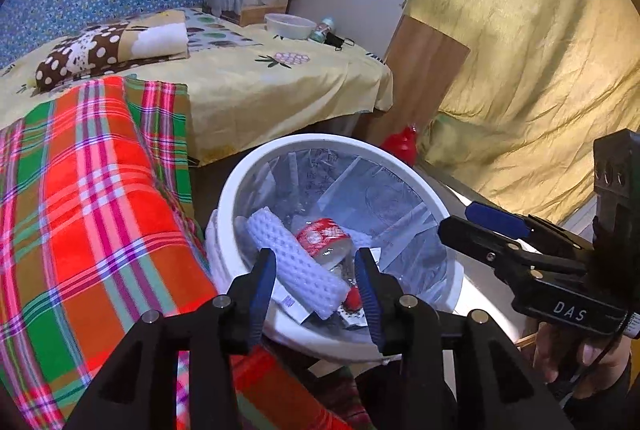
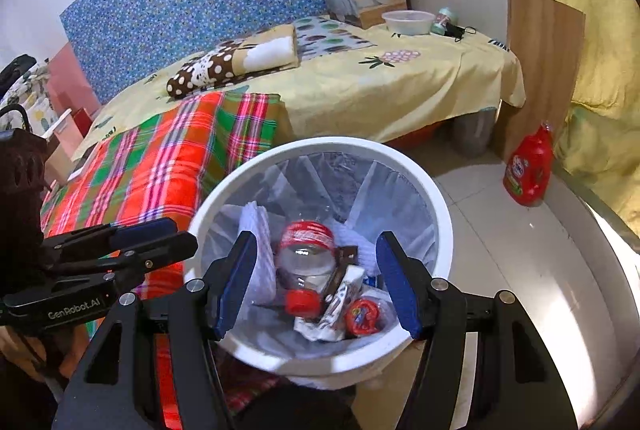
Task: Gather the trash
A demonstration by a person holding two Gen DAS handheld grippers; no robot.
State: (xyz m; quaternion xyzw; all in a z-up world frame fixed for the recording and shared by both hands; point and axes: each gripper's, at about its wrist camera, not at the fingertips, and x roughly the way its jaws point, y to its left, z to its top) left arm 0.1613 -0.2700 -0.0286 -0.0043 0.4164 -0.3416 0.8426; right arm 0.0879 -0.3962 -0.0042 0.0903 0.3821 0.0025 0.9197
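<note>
Both grippers (image 1: 316,272) (image 2: 316,282) (jaws spread) hover above bin (image 2: 434,186) — bottle (image 2: 306,262) inside.

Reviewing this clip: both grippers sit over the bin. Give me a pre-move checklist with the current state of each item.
1. Left gripper empty: ok, jaws apart, nothing between them.
2. Right gripper empty: ok, jaws wide apart over the bin.
3. Plastic bottle inside the white bin: ok, it lies among wrappers.
4. Liner seated on the rim: cannot tell, near edge is hidden.
5. Bed cleared of trash: not ok, a plastic bowl, small bottle and black mask remain at its far end.
6. Floor: cannot tell whether the red detergent bottle is trash.
</note>
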